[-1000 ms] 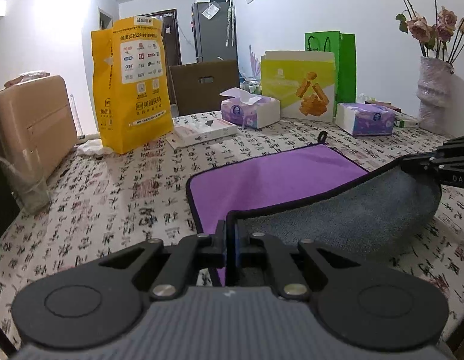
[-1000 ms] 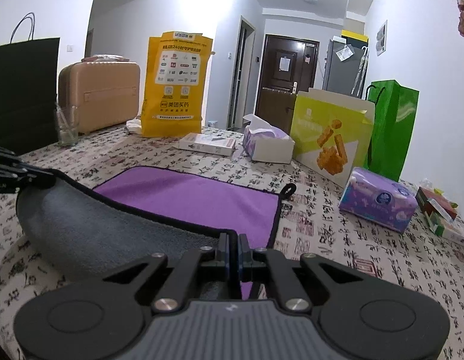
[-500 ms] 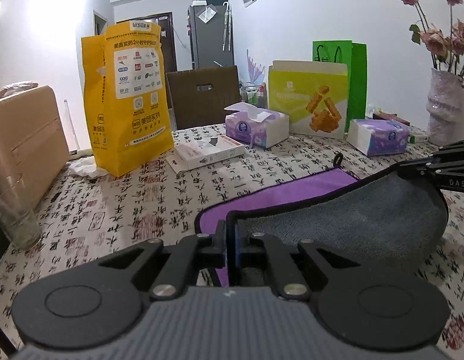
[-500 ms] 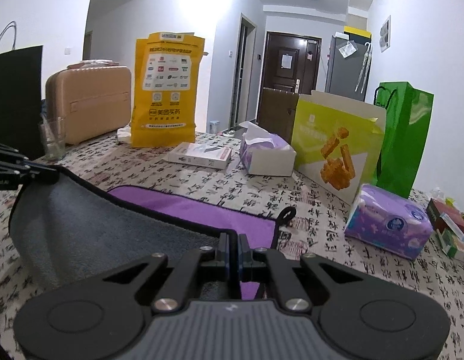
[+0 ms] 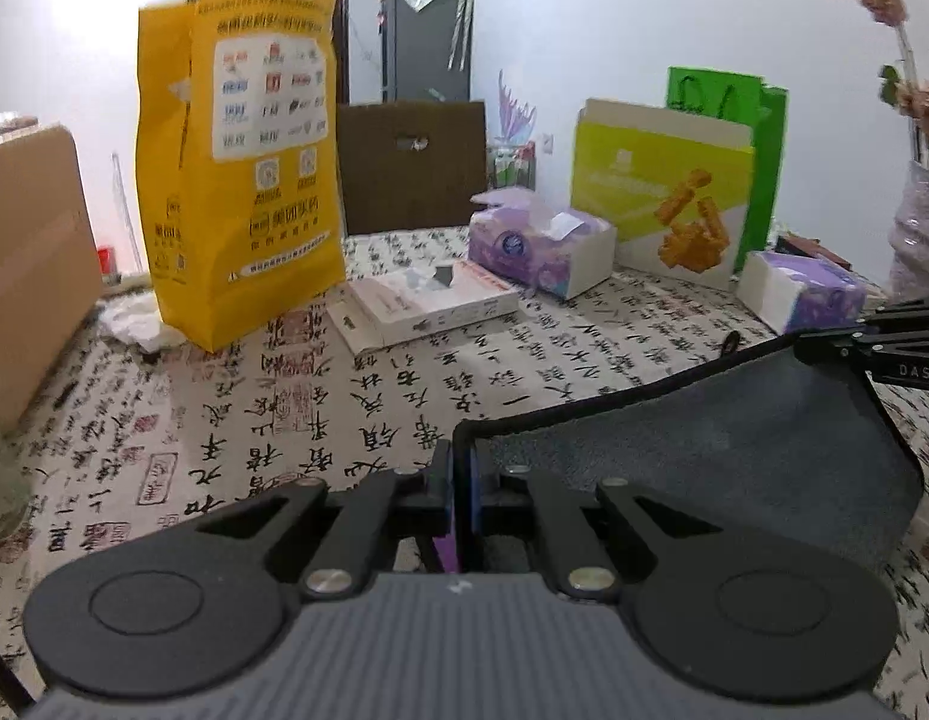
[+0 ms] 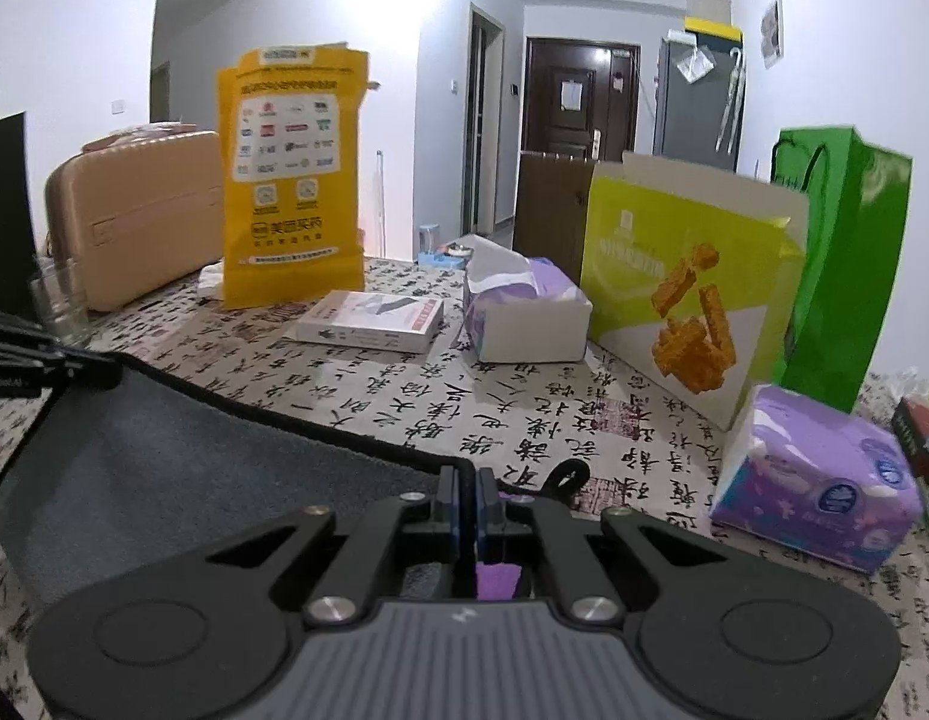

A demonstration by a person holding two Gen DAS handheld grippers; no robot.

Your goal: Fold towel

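The towel (image 5: 704, 450) is grey on the side I see, purple on the other, with black piping. My left gripper (image 5: 462, 456) is shut on one of its corners. My right gripper (image 6: 464, 486) is shut on the other corner of the same edge. The held edge (image 6: 272, 420) spans between the two grippers above the table, and the grey side covers nearly all of the purple. A sliver of purple shows between the right fingers. The towel's black loop (image 6: 563, 477) lies just right of the right gripper. The right gripper also shows at the right edge of the left wrist view (image 5: 824, 348).
On the calligraphy tablecloth (image 5: 284, 420) beyond the towel stand a yellow paper bag (image 5: 242, 180), a flat white box (image 5: 422, 306), an open tissue box (image 5: 542, 252), a lime snack bag (image 6: 686, 294), a green bag (image 6: 842, 252) and a purple tissue pack (image 6: 818, 474). A tan suitcase (image 6: 134, 216) is left.
Both grippers have carried the held towel edge forward, away from me. The grey side now covers the purple that showed before. The objects at the back of the table look closer.
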